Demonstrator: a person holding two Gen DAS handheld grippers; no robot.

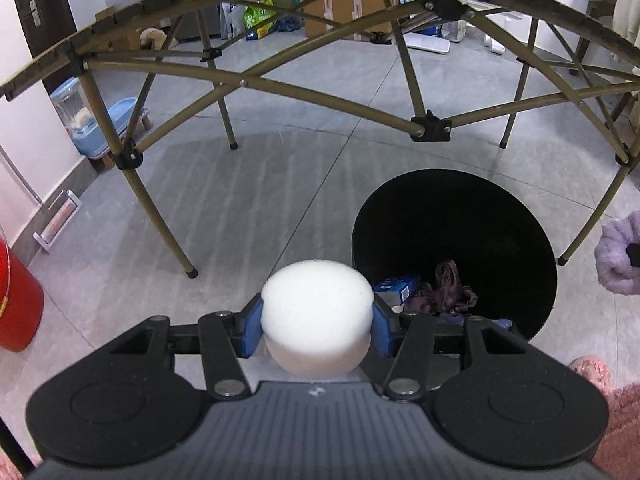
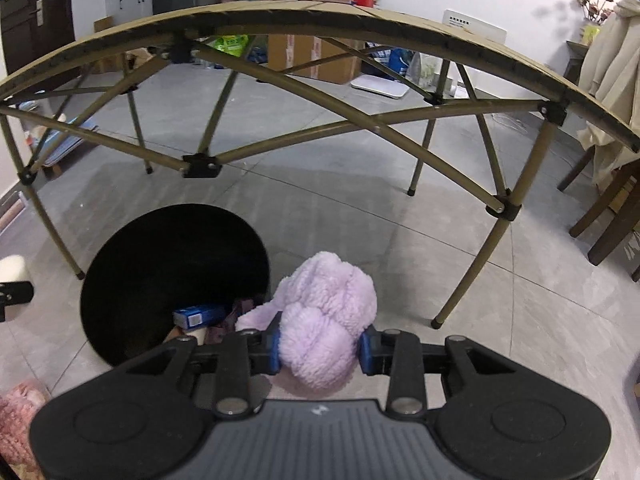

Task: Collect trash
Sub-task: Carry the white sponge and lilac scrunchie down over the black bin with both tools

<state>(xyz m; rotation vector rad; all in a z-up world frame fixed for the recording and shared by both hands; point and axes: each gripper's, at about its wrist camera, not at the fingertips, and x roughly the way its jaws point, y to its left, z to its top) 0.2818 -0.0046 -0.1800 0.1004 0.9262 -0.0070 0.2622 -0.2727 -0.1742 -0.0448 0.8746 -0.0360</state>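
Left wrist view: the left gripper (image 1: 318, 322) is clamped on a white foam puck (image 1: 318, 308), a squat round cylinder with a fine, matte, spongy surface, pinched at its sides by the blue pads (image 1: 251, 330). The black round bin (image 1: 456, 216) stands on the grey tiled floor (image 1: 224, 216), ahead and to the right of the puck, its near rim just beside the right pad, so the puck is beside the mouth and not yet over it. Inside lie a blue carton (image 1: 396, 285) and crumpled brownish wrappers (image 1: 450, 284). A folding table frame (image 1: 280, 88) of thin olive tubes arches beyond.

Right wrist view: the right gripper (image 2: 319, 346) is closed tight on a lilac fleece bundle (image 2: 328, 312), soft, nubbly and lumpy, bulging above the blue pads (its long axis runs roughly away from the camera). The bin's mouth (image 2: 176, 248) lies ahead and to the left, its rim next to the bundle's left edge. At the left border the foam puck (image 2: 13, 268) shows on the bin's far side. Both loads seem about equally near, so each release likely needs a short move inward over the opening.
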